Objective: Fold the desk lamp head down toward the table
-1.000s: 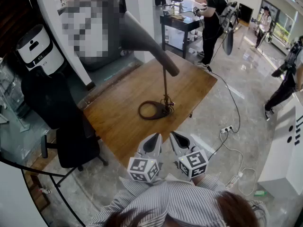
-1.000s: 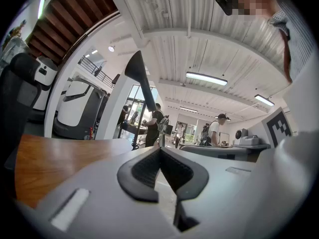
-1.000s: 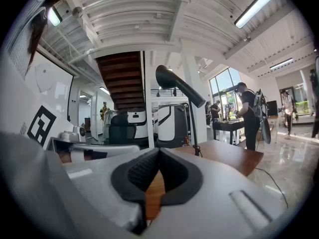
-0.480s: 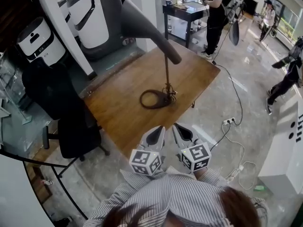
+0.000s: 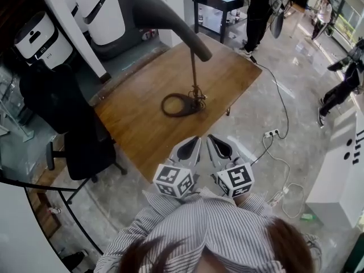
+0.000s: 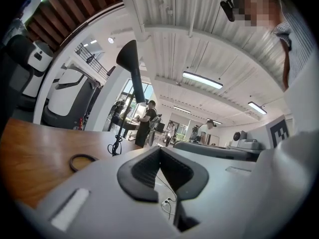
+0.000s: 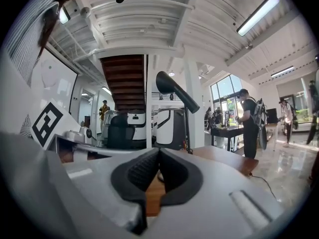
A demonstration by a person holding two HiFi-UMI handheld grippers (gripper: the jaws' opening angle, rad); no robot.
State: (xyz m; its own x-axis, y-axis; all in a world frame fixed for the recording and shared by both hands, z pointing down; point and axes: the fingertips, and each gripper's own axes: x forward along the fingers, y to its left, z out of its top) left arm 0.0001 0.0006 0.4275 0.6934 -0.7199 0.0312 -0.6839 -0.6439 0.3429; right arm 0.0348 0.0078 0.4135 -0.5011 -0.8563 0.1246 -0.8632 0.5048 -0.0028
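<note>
The desk lamp stands upright on the wooden table (image 5: 136,129). Its dark cone-shaped head (image 5: 162,13) is raised on a thin stem (image 5: 194,73) above a ring base (image 5: 176,104). Both grippers hover side by side just short of the table's near edge, apart from the lamp. My left gripper (image 5: 195,141) is shut and empty, and so is my right gripper (image 5: 211,140). In the left gripper view the lamp head (image 6: 130,59) and ring base (image 6: 83,162) lie beyond the closed jaws of the left gripper (image 6: 160,151). The right gripper view shows the lamp head (image 7: 175,92) above the right gripper (image 7: 159,153).
A black office chair (image 5: 74,129) stands at the table's left. White machines (image 5: 42,41) stand behind it. A power strip (image 5: 272,134) with cables lies on the floor to the right. A person (image 5: 259,4) stands by a black side table (image 5: 219,1) beyond.
Both grippers have edged nearer the table's near edge, the left a little more. The head view has shifted, so the lamp and table sit higher and further left. Jaws stay shut.
</note>
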